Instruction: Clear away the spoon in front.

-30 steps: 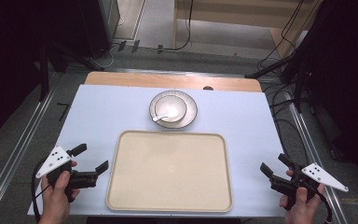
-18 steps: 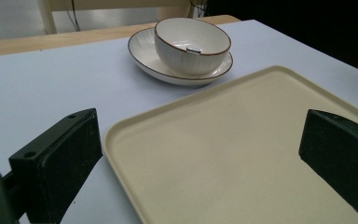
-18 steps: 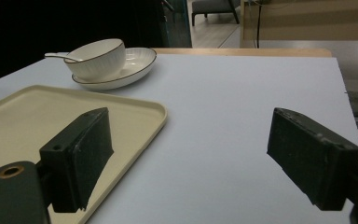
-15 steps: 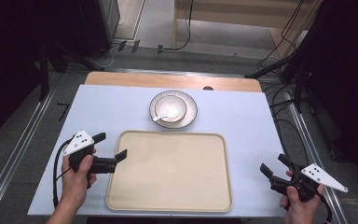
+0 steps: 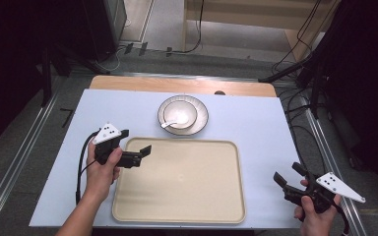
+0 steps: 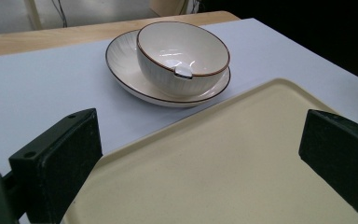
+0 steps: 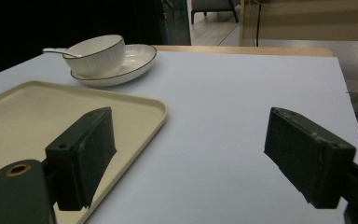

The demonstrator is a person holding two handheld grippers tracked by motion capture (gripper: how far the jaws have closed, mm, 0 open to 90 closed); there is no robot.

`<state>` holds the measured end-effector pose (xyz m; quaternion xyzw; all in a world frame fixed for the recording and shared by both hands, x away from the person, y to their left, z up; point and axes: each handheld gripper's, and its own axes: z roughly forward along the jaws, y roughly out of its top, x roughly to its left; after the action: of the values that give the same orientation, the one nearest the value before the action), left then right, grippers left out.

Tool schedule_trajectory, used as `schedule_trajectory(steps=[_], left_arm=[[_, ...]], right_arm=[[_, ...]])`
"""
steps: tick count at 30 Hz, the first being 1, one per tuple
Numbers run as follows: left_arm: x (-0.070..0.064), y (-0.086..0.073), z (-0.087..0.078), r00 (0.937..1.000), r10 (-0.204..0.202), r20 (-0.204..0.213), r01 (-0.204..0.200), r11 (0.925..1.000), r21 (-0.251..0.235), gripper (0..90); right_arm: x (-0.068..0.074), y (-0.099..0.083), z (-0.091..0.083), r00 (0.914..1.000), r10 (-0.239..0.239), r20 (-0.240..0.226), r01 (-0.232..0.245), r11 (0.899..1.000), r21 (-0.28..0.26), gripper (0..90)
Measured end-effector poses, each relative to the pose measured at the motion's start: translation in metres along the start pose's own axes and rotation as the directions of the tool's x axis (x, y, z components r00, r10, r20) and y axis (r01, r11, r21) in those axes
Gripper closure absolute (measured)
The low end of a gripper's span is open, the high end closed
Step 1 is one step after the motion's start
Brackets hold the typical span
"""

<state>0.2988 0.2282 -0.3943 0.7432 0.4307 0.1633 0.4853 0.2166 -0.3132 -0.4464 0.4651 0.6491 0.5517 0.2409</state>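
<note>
High view: left gripper (image 5: 137, 151), jaws spread, hangs over the near-left corner of the cream rectangular plastic tray (image 5: 187, 196). The white ribbed ceramic bowl (image 5: 179, 114) sits on its saucer (image 5: 200, 123) just beyond.

Left gripper view: bowl ahead, between 2 parted jaws.

Right gripper view: right gripper (image 7: 209, 158) spread, holding nothing; tray to its left.

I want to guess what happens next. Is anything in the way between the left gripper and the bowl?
Nothing visible is. The left gripper, jaws open, hovers over the tray's far left corner, and between it and the bowl on its plate lie just tray rim and bare table. A spoon rests in the bowl.
</note>
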Motion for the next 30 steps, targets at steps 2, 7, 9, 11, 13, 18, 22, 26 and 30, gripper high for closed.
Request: schedule_trajectory(steps=[2,7,9,11,13,18,22,26,30], left_arm=[[0.0,0.001,0.005,1.0,-0.007,0.006,0.007,1.0,0.006,0.0],[0.001,0.006,0.016,0.9998,-0.017,0.011,0.017,0.9997,0.02,0.0],[0.001,0.007,0.02,0.9997,-0.022,0.014,0.022,0.9995,0.021,0.0],[0.0,0.008,0.025,0.9996,-0.026,0.013,0.025,0.9992,0.031,0.0],[0.0,0.009,0.029,0.9996,-0.026,0.013,0.026,0.9988,0.042,0.0],[0.0,0.012,0.038,0.9985,-0.052,0.018,0.051,0.9976,0.047,0.0],[0.0,0.015,0.045,0.9963,-0.084,0.017,0.083,0.9951,0.055,0.0],[-0.002,0.019,0.053,0.9937,-0.111,0.011,0.11,0.9919,0.063,0.0],[-0.006,0.025,0.063,0.9919,-0.127,-0.007,0.127,0.9884,0.083,0.5]], right_arm=[[0.0,0.0,0.0,1.0,-0.004,-0.006,0.004,1.0,-0.003,16.2],[0.0,0.0,0.001,0.9999,-0.009,-0.011,0.009,1.0,0.0,16.1],[0.0,0.0,0.002,0.9999,-0.008,-0.011,0.008,1.0,0.001,16.1],[0.001,0.0,0.002,0.9999,-0.006,-0.012,0.006,1.0,0.002,16.1],[0.001,0.0,0.002,0.9999,-0.007,-0.013,0.007,1.0,0.003,16.1],[0.001,-0.001,0.003,0.9999,-0.007,-0.012,0.007,1.0,0.004,16.1],[0.001,-0.001,0.003,0.9999,-0.01,-0.012,0.01,1.0,0.005,16.2],[0.001,-0.001,0.004,0.9999,-0.008,-0.013,0.008,1.0,0.006,16.2],[0.002,-0.001,0.005,0.9999,-0.009,-0.014,0.009,1.0,0.007,16.3]])
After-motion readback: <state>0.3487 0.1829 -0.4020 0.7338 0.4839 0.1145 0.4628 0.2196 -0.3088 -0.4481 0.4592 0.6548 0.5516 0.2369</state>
